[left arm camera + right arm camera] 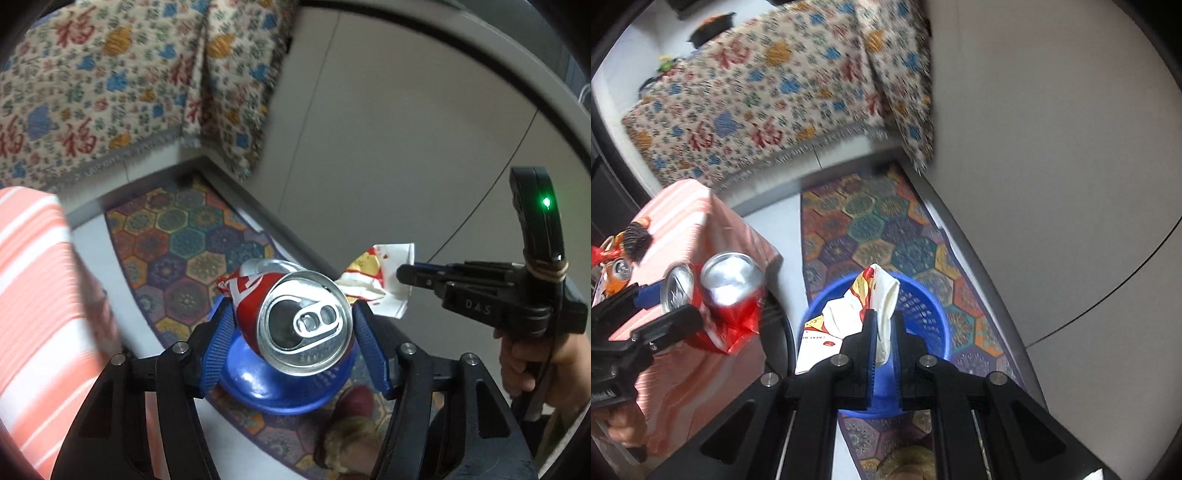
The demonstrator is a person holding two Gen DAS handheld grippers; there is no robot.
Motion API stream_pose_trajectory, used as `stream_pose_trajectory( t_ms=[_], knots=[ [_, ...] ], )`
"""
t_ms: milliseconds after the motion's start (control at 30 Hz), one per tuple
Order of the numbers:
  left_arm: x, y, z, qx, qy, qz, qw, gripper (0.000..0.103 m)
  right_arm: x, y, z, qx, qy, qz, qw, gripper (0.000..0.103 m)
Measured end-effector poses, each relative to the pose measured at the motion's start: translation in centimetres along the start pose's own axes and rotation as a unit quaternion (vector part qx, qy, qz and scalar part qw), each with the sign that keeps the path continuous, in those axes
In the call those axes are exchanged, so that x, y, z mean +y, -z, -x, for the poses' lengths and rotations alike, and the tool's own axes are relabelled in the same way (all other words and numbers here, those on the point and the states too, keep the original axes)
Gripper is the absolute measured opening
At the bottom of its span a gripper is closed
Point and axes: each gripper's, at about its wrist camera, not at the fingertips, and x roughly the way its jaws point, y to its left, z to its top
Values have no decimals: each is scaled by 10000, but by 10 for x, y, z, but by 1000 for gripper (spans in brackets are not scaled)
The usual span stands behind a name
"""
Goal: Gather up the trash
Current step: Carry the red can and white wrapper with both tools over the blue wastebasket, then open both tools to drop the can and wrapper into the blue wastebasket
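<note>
My left gripper (291,314) is shut on a crushed red soda can (295,314), held in the air above a blue basket (280,387) on the floor. In the right wrist view the can (729,291) hangs left of the basket (923,306), over the table's edge. My right gripper (884,325) is shut on a crumpled white, red and yellow wrapper (882,295), held over the basket's opening. The wrapper (373,280) and right gripper (402,275) show right of the can in the left wrist view. A printed carton (816,343) lies in the basket.
A table with a pink striped cloth (690,236) stands at left, carrying another can (620,267) and bits of clutter. A patterned rug (886,229) lies under the basket. A sofa with a flowered cover (768,96) is behind. Grey floor (1052,184) lies at right.
</note>
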Motion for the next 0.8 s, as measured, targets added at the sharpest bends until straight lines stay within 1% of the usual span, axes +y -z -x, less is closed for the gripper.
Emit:
stream_pose_trajectory(
  t_ms=[67, 200, 300, 367, 400, 433, 467, 500, 533, 567, 633, 700, 767, 800],
  knots=[
    [-1, 2, -15, 88, -17, -31, 10000, 64, -12, 1, -17, 177, -25, -116, 9998, 8],
    [0, 3, -52, 275, -49, 64, 9996, 64, -29, 1, -48, 520, -85, -248, 9983, 8],
    [-1, 6, -69, 352, -57, 71, 9993, 65, -39, 0, -67, 703, -52, -295, 9971, 8],
    [-2, 6, -83, 418, -64, 52, 9991, 66, -48, 0, -80, 811, -170, -417, 9957, 12],
    [-2, 6, -89, 453, -64, 44, 9989, 68, -51, 0, -85, 849, -271, -483, 9949, 12],
    [-2, 6, -93, 483, -73, 52, 9988, 77, -56, -1, -91, 878, -384, -583, 9937, 13],
    [-1, 6, -97, 482, -96, 77, 9988, 84, -59, -1, -96, 913, -415, -653, 9928, 24],
    [0, 5, -101, 469, -109, 106, 9988, 86, -62, -2, -101, 943, -441, -726, 9919, 31],
    [2, 5, -104, 471, -111, 150, 9987, 87, -66, -2, -104, 926, -456, -821, 9913, 42],
    [3, 4, -107, 493, -110, 206, 9985, 88, -69, -1, -105, 913, -458, -900, 9907, 45],
    [5, 5, -110, 520, -133, 260, 9982, 88, -73, -2, -107, 907, -518, -1012, 9894, 45],
    [4, 5, -104, 456, -161, 283, 9984, 88, -74, -2, -103, 822, -504, -1043, 9899, 45],
    [4, 3, -95, 348, -155, 310, 9988, 88, -73, -5, -95, 670, -429, -987, 9919, 45],
    [3, 1, -86, 264, -158, 315, 9990, 88, -69, -7, -86, 522, -337, -889, 9941, 45]
  ],
)
